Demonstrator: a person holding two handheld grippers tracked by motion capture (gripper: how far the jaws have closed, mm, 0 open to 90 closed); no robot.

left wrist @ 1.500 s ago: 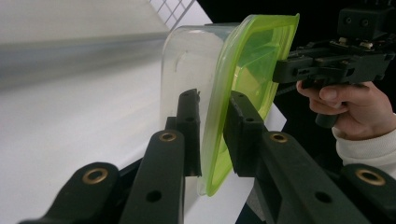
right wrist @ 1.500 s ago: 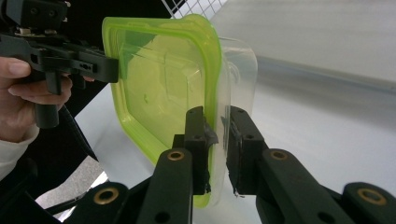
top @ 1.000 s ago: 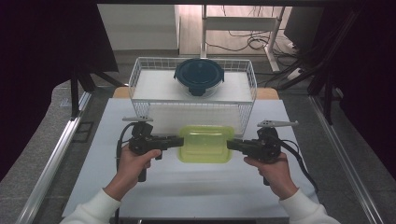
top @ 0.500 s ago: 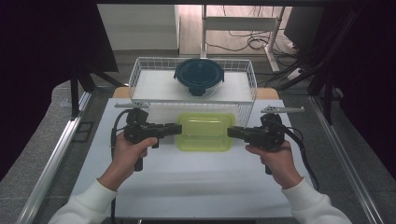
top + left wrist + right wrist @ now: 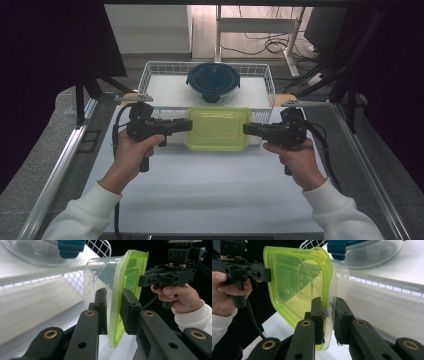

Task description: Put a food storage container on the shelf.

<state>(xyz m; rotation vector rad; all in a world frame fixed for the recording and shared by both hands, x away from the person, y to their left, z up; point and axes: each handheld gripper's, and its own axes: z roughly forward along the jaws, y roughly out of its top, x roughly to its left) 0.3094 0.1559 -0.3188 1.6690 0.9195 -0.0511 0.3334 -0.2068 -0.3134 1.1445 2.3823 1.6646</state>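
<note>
A clear rectangular container with a lime-green lid hangs level above the white table, just in front of a wire basket. My left gripper is shut on its left rim and my right gripper on its right rim. In the left gripper view the jaws pinch the green lid edge, with the right gripper at the far end. The right gripper view has its jaws clamped on the lid and clear wall, and the left gripper beyond.
Inside the white wire basket sits a round glass bowl with a dark blue lid, at its middle back. Metal rails run along both table sides. Cables trail from both grippers toward the person's sleeves.
Both hands have lifted the green-lidded container together, and it now sits higher and closer to the basket's front wall. Both grips are unchanged.
</note>
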